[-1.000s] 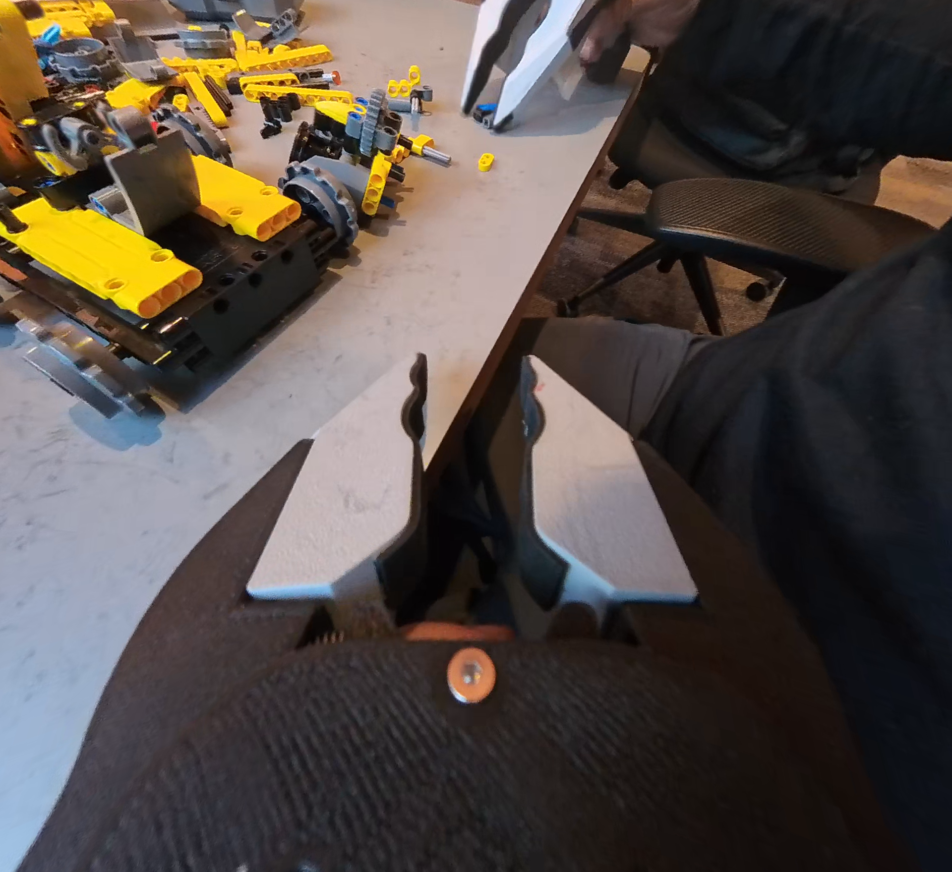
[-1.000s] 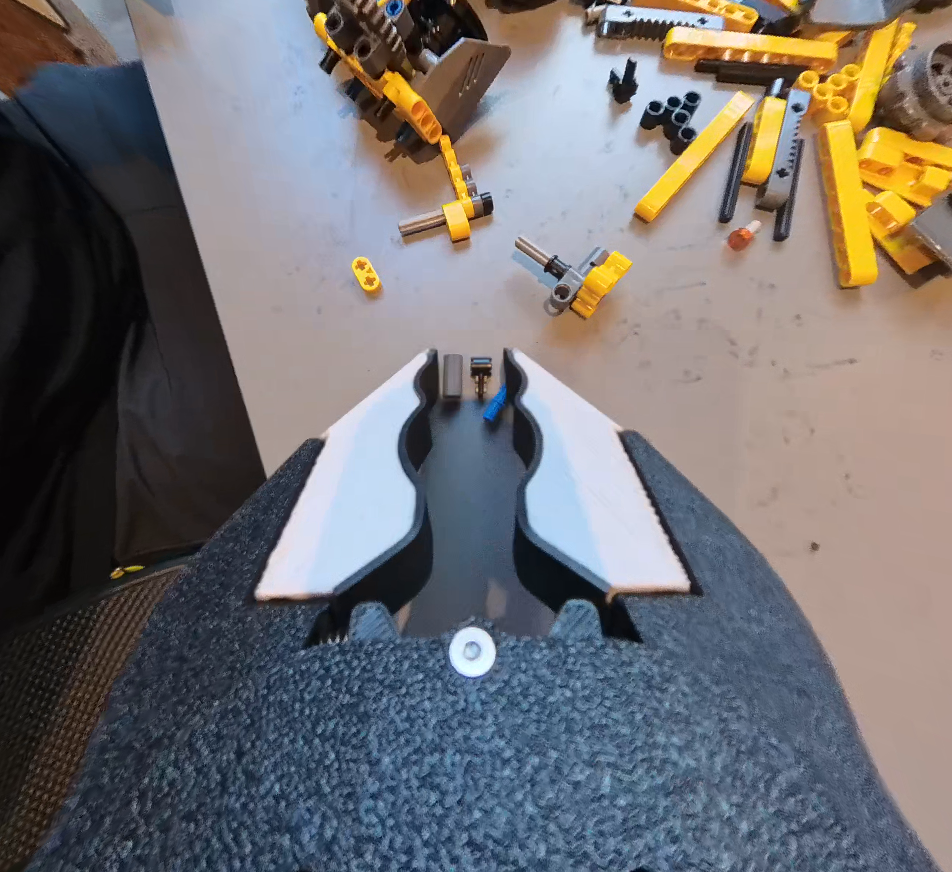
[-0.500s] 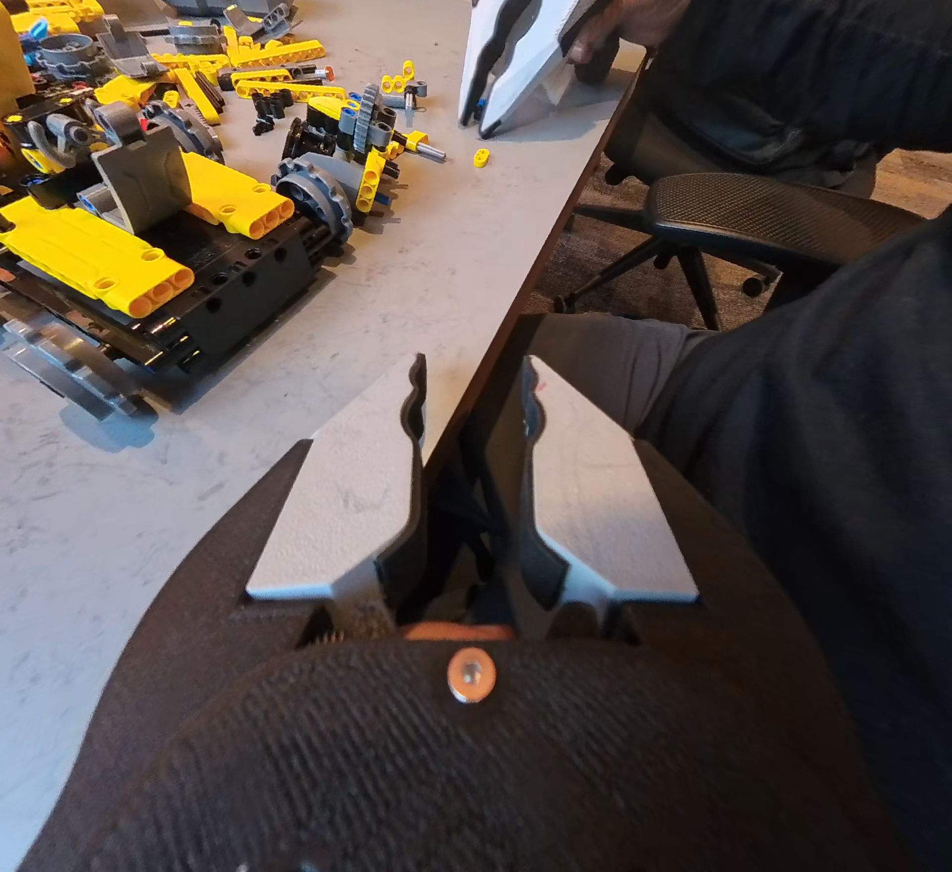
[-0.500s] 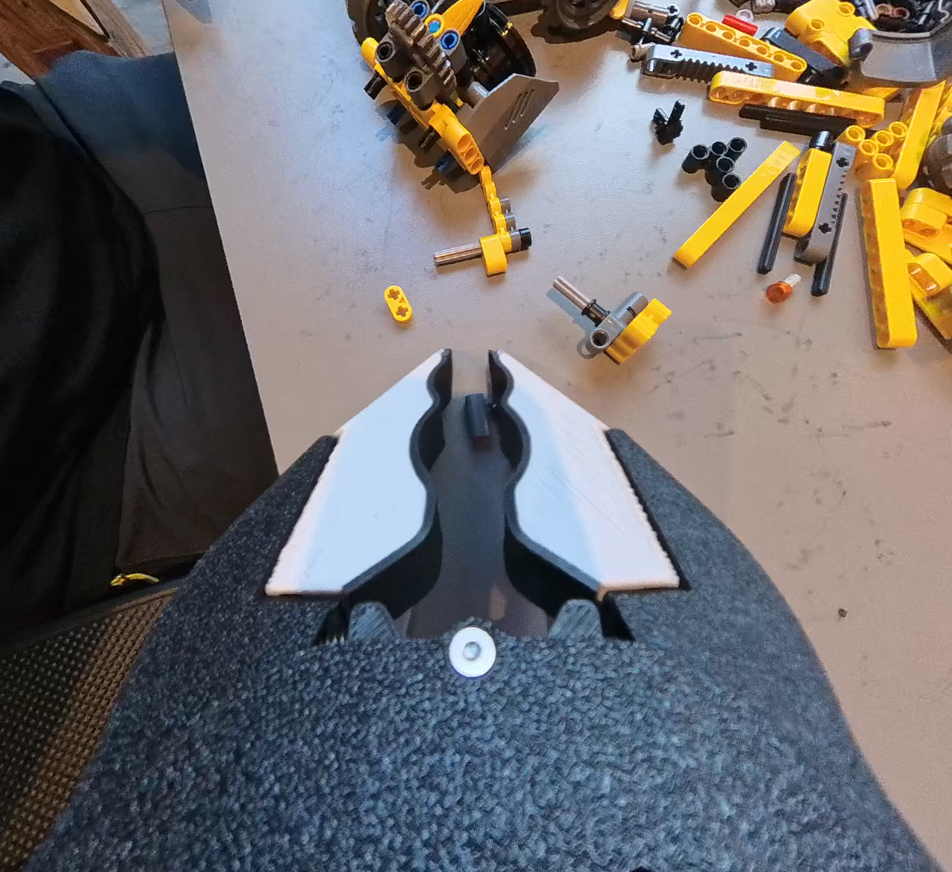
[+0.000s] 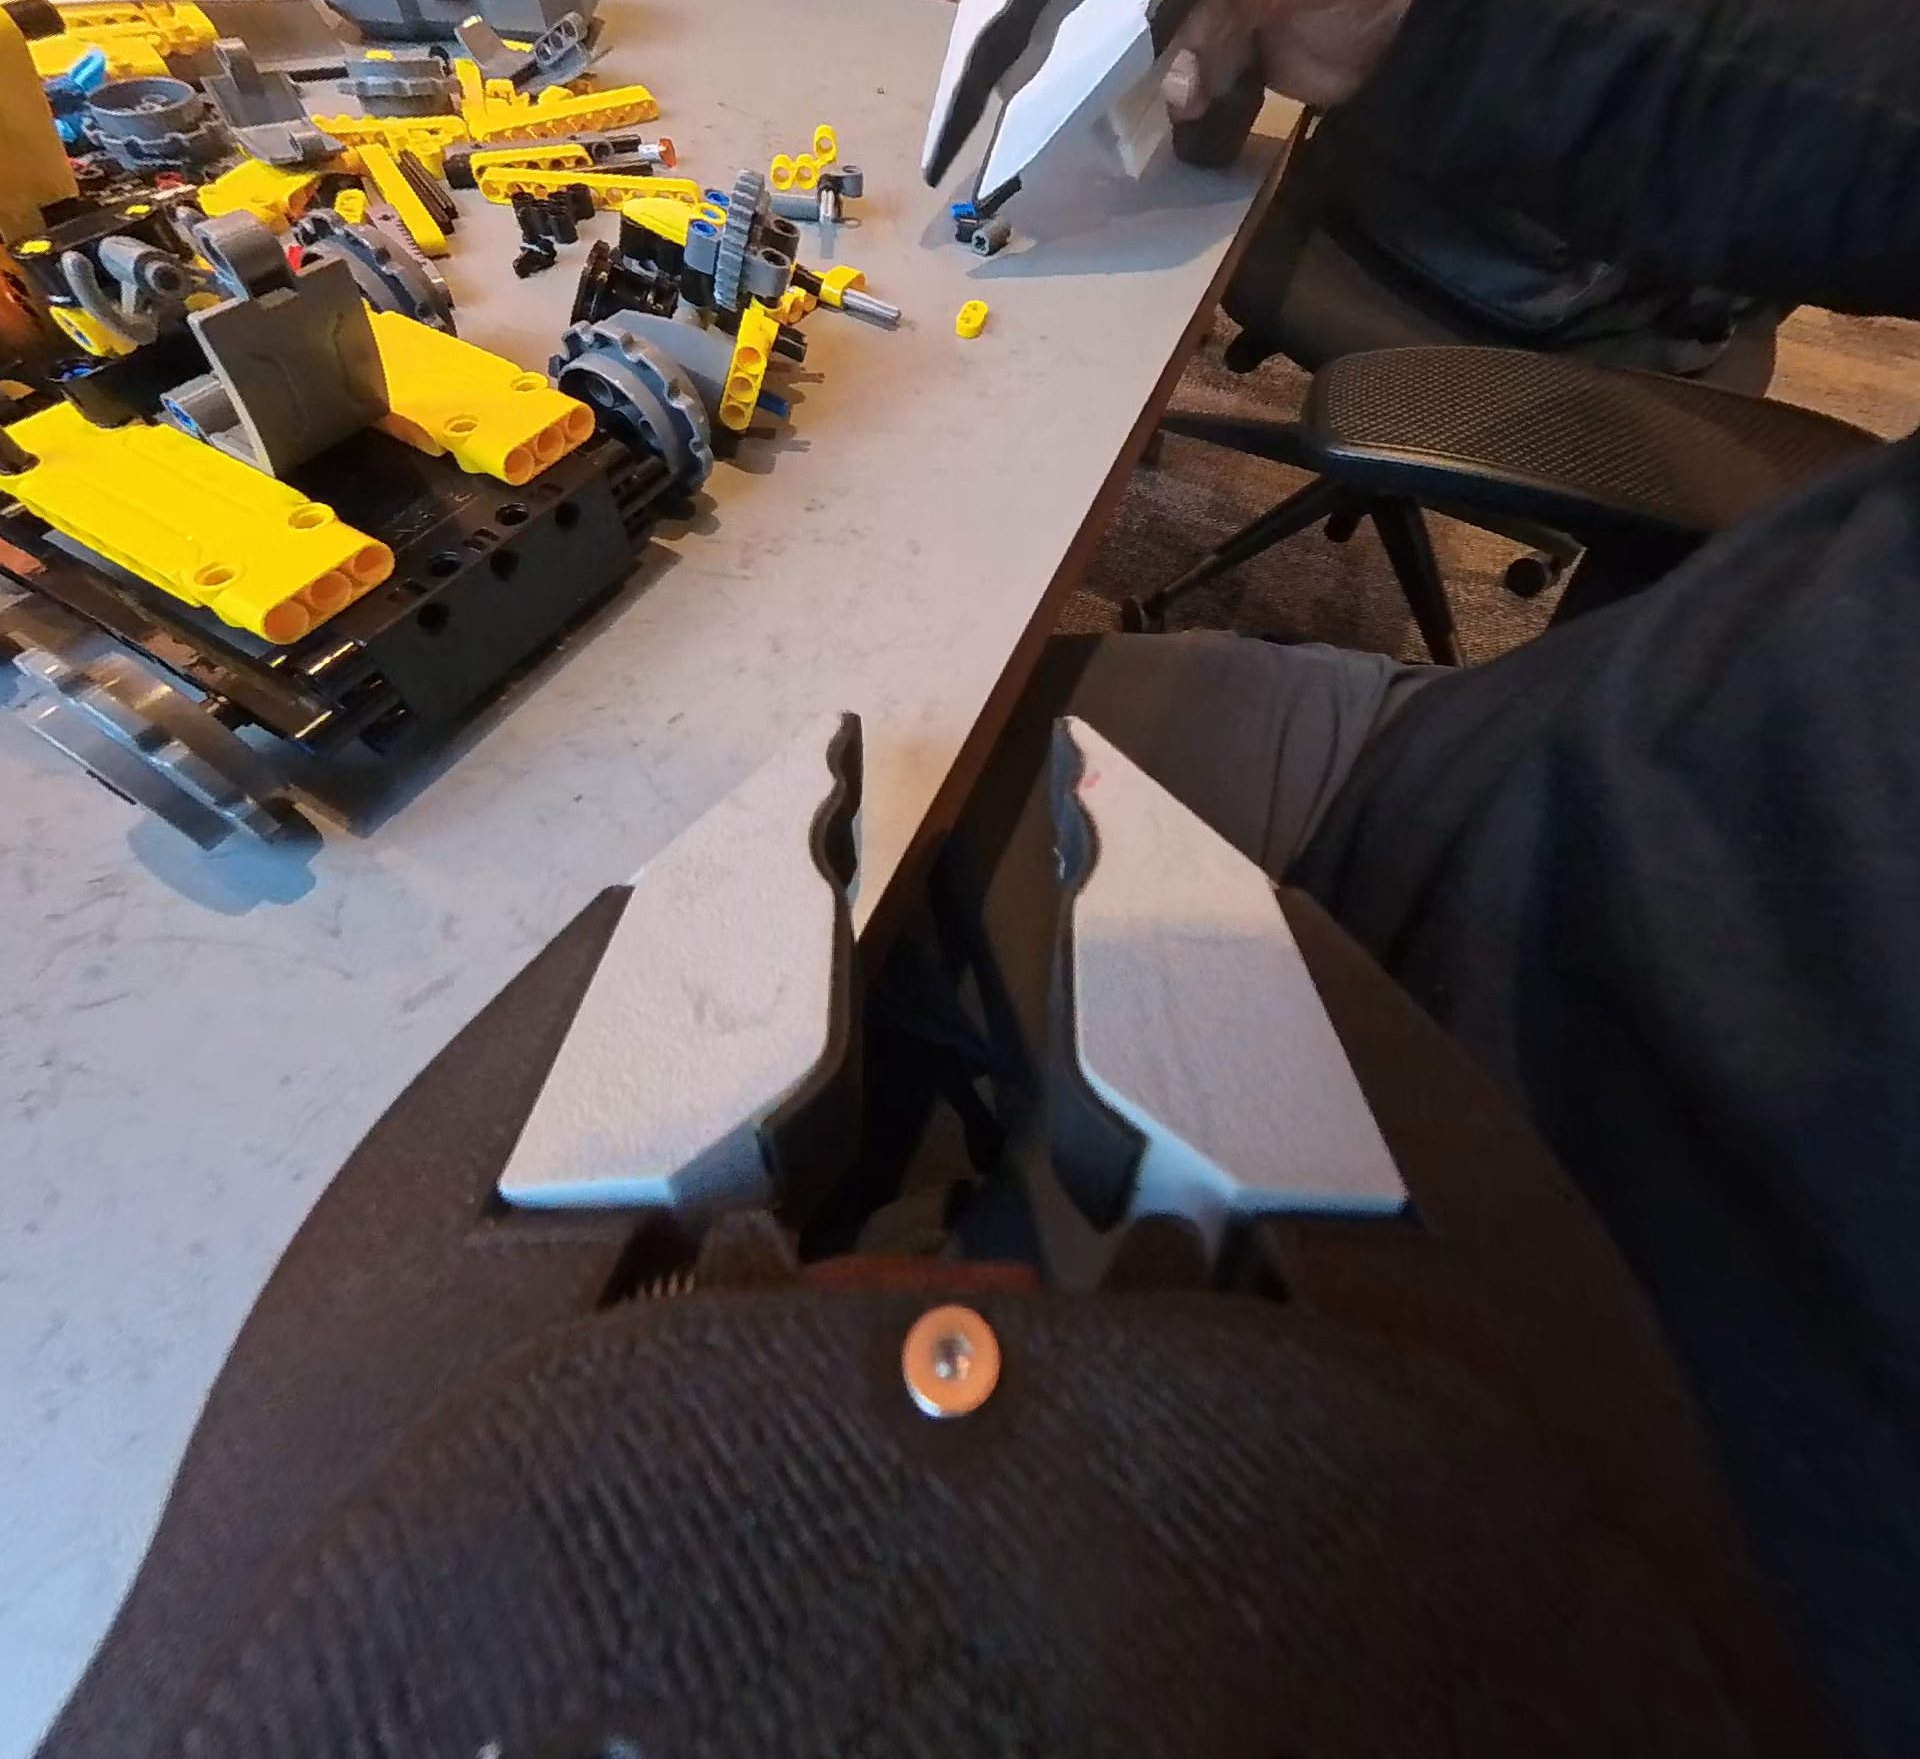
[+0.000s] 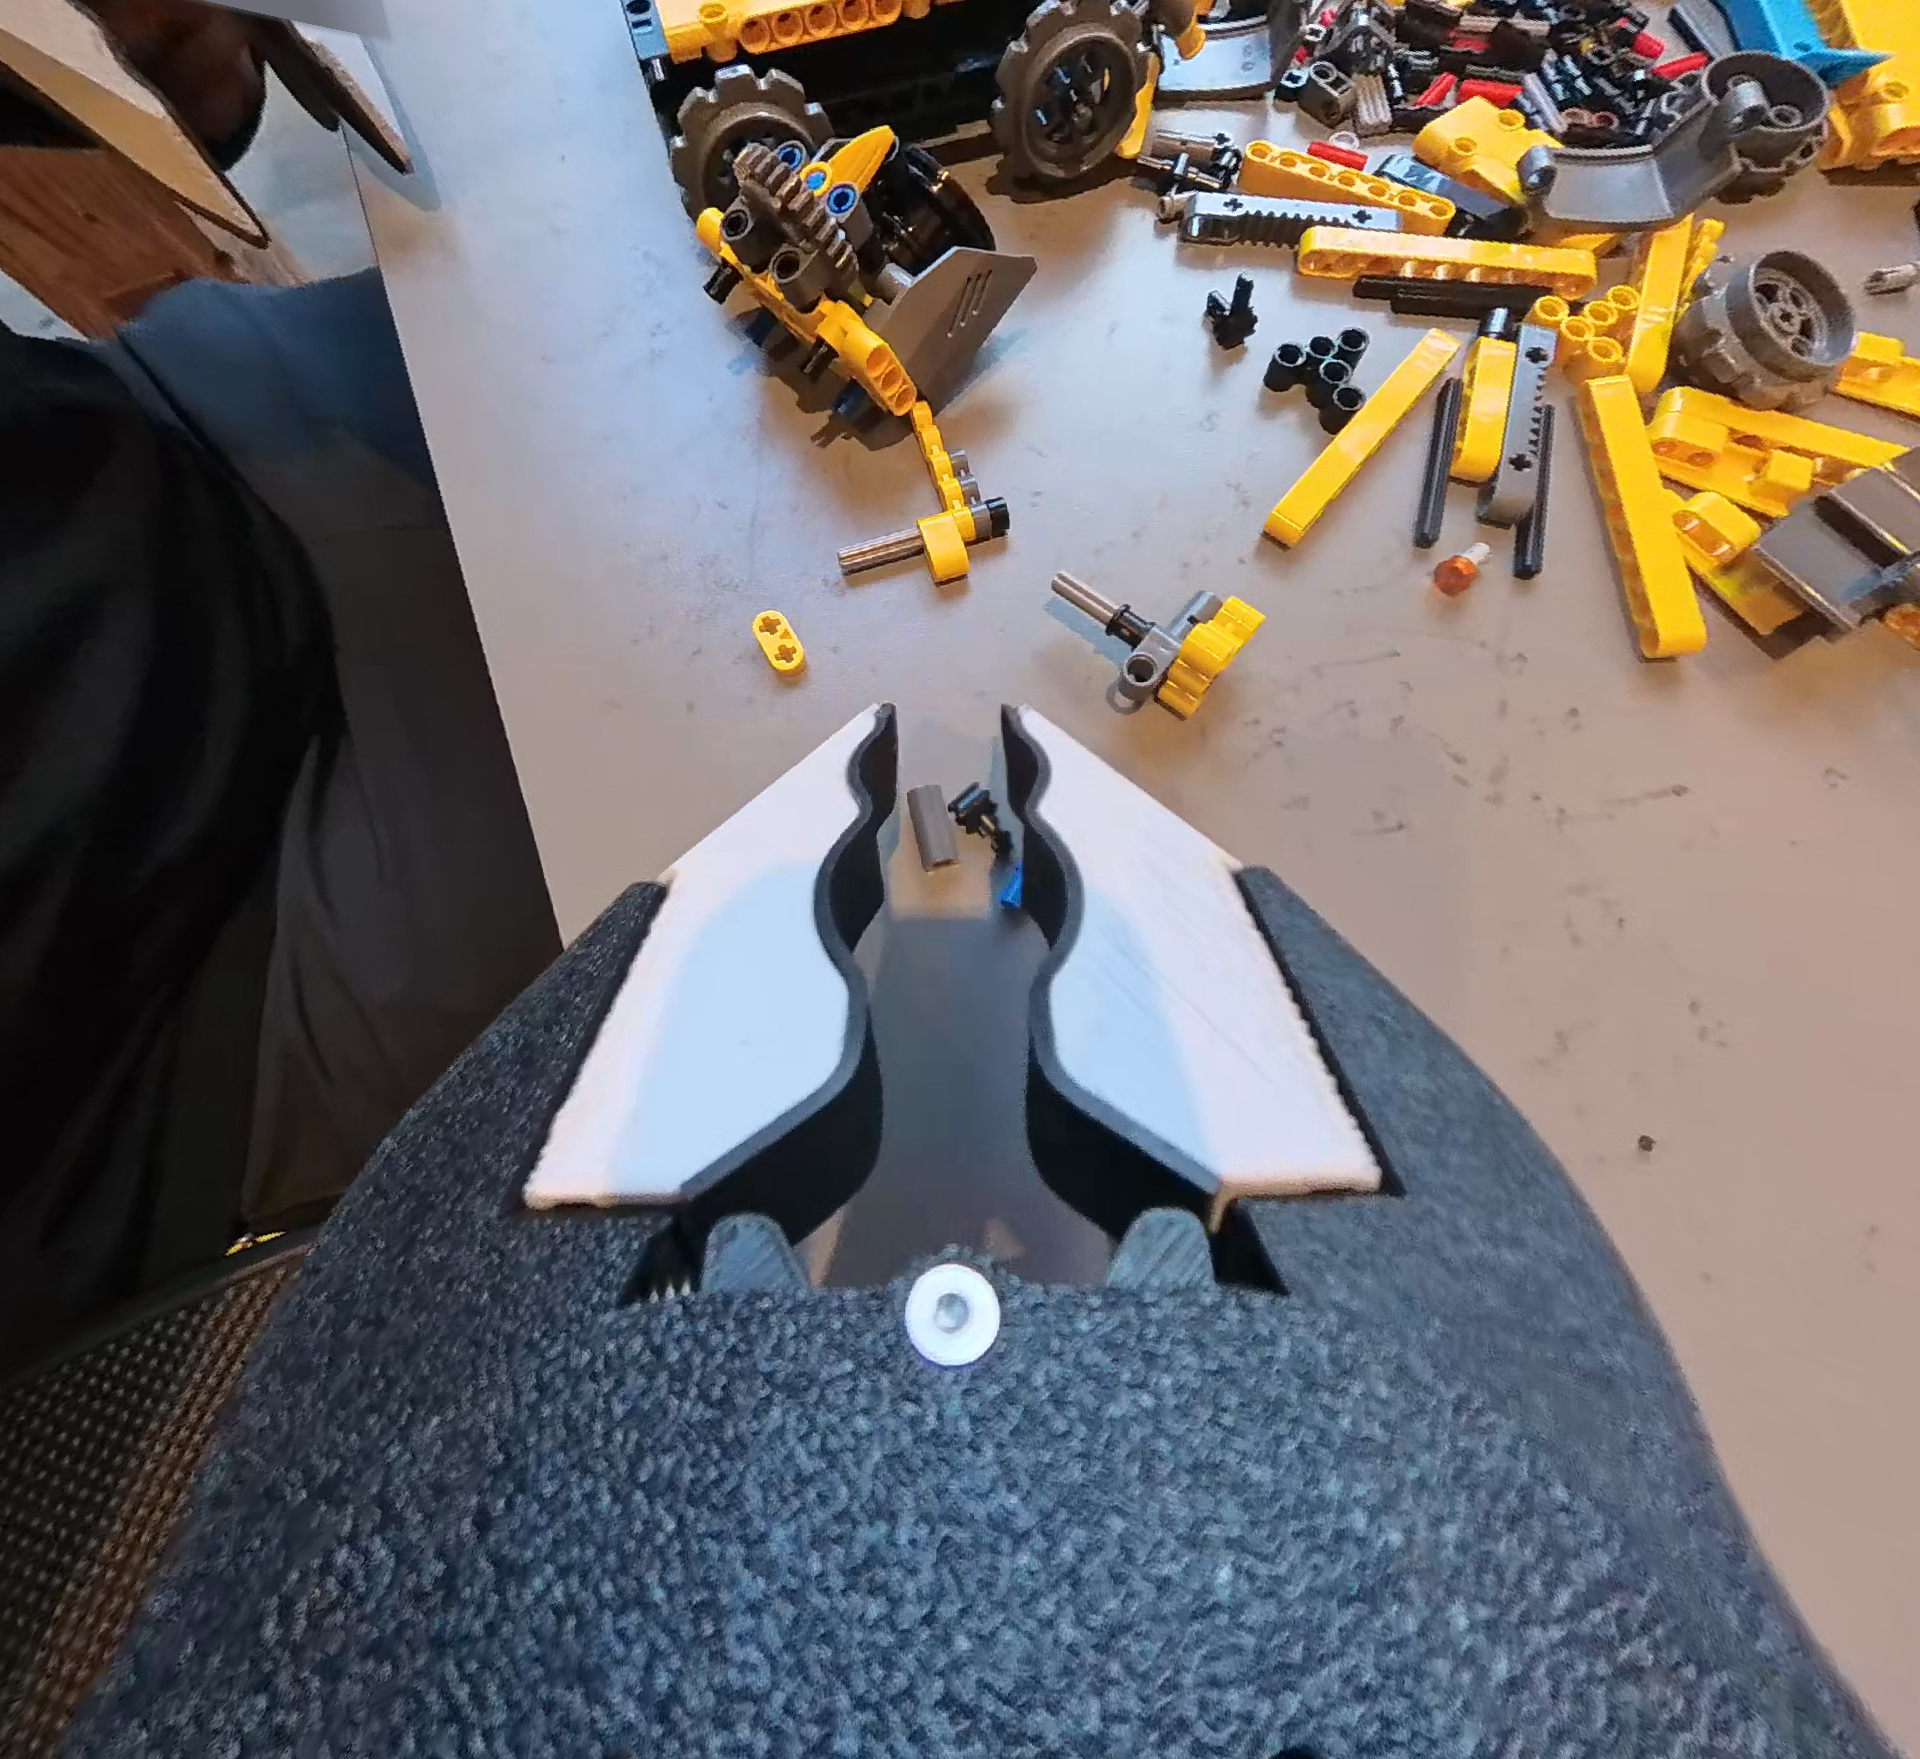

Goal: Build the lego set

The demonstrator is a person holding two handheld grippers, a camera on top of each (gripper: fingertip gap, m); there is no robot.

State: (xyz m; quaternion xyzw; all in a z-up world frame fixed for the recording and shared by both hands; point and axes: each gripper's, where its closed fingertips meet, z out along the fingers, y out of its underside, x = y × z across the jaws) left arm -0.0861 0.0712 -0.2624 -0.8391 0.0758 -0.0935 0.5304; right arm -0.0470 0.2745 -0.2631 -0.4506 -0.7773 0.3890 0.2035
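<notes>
Grey sleeve (image 6: 931,826) between parted right jaws

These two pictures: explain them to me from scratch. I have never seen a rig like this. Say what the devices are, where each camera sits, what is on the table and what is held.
No robot: a person holds a two-finger gripper in each hand, each carrying a camera looking along its fingers.

The left wrist view shows the left gripper open and empty over the grey table's edge. Farther off, a hand holds the right gripper.

The right wrist view looks down that gripper, open, tips above three tiny parts lying on the table: a grey sleeve, a black pin and a blue pin. Nothing is held.

Beyond lie a half-built yellow and black toy vehicle, a gear assembly and loose yellow beams.
</notes>
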